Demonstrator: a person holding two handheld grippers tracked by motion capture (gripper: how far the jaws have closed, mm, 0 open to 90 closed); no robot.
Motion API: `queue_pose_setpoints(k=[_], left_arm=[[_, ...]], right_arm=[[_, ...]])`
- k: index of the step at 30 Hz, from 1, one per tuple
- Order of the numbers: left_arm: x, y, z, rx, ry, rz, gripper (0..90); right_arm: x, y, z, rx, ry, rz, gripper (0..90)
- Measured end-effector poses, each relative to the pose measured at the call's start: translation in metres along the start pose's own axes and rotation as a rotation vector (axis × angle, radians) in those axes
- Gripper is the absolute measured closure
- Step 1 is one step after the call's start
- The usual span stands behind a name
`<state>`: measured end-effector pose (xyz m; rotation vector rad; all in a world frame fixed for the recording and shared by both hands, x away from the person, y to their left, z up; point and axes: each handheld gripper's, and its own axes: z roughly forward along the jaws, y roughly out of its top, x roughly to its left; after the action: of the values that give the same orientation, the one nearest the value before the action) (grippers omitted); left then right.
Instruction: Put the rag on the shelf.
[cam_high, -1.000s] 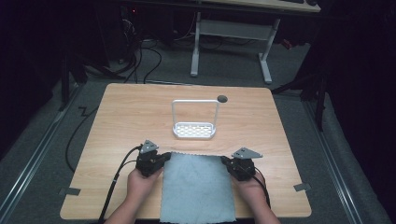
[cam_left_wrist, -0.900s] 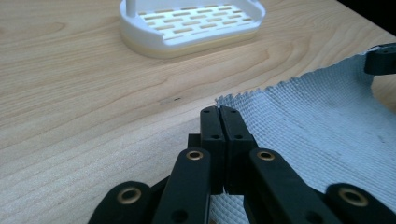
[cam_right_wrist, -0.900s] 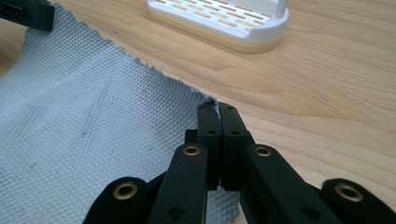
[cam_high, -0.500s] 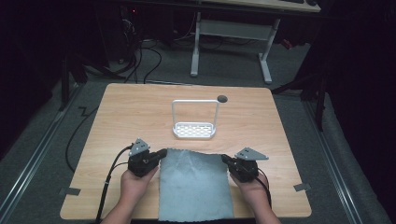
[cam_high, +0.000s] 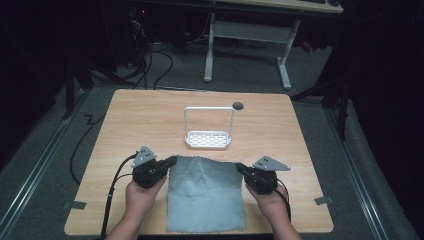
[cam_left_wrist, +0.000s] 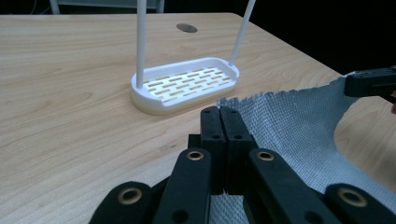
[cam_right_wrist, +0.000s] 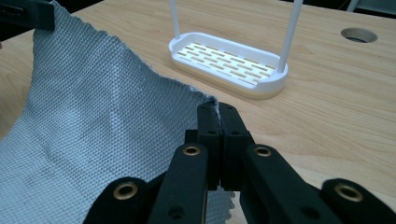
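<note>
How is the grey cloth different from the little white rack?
The grey woven cloth is soft and floppy; the white plastic rack with a tall hoop handle is stiff. The cloth has a fine weave and frayed edges; the rack's base has rows of slots. The cloth is pinched at its two far corners by the left gripper and right gripper; the rack stands untouched. Both sit on the wooden table.

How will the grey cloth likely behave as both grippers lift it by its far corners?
Probably floppy: the grey cloth sags between the left gripper and right gripper. Likely light, since pinched corners alone carry it. Its coarse weave should resist slipping.
</note>
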<state>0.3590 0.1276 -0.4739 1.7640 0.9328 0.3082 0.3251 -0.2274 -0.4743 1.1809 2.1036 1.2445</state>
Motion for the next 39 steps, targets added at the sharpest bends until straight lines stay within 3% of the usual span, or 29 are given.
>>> queue_pose_setpoints(k=[13, 17, 23, 39], left_arm=[[-0.002, 0.025, -0.008, 0.010, 0.002, 0.031, 89.7], [-0.006, 0.037, -0.012, -0.008, 0.007, 0.053, 89.9], [-0.009, 0.053, -0.015, -0.044, 0.004, 0.054, 89.9], [-0.012, 0.097, -0.020, -0.172, 0.031, 0.100, 89.8]], right_arm=[[-0.007, 0.028, -0.014, -0.017, -0.002, -0.014, 89.8], [-0.007, 0.038, -0.021, -0.029, -0.008, -0.034, 89.7], [-0.008, 0.053, -0.030, -0.061, -0.023, -0.044, 89.7], [-0.013, 0.093, -0.047, -0.188, -0.067, -0.057, 89.7]])
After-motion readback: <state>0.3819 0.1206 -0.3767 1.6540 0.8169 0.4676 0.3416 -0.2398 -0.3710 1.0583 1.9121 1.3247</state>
